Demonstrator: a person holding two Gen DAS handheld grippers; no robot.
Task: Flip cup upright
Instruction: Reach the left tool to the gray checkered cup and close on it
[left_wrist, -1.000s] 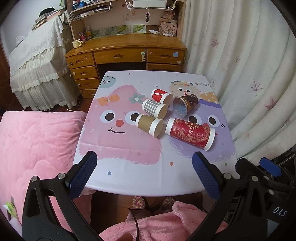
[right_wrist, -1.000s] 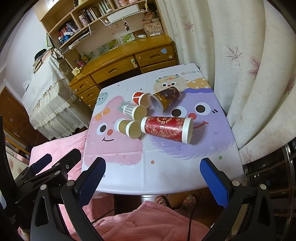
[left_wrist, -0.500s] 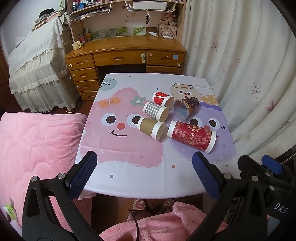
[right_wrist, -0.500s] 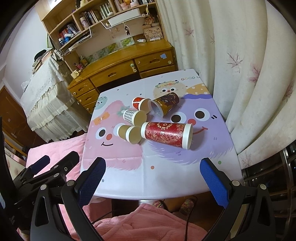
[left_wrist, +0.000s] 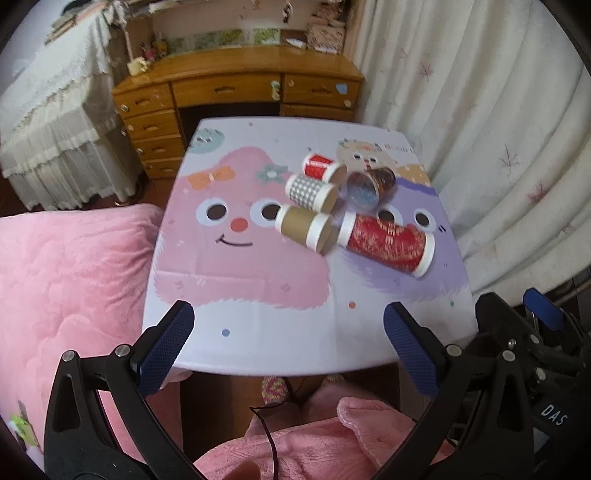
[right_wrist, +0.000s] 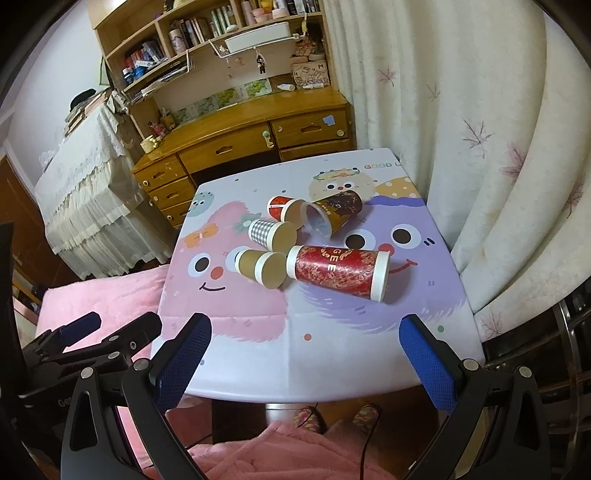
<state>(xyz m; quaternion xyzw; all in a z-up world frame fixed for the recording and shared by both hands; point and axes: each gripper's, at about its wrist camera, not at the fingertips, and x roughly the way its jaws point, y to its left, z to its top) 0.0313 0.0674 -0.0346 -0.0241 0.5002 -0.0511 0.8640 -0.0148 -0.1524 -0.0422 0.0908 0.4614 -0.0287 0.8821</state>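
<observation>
5 paper cups on their sides clustered on cartoon-print table (right_wrist: 332, 354), tall red patterned paper cup (right_wrist: 338, 271) nearest, left gripper (left_wrist: 288, 349) and right gripper (right_wrist: 306, 360) jaws spread wide, empty, short of table's near edge

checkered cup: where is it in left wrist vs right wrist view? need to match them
Left wrist: checkered cup lies on its side, right of centre in the upper half, between the small red cup and the tan cup.
Right wrist: checkered cup lies left of centre, just above the middle, in the same row of three.
Shared landmark: the long red cup, nearest the camera on the right of the cluster.
</observation>
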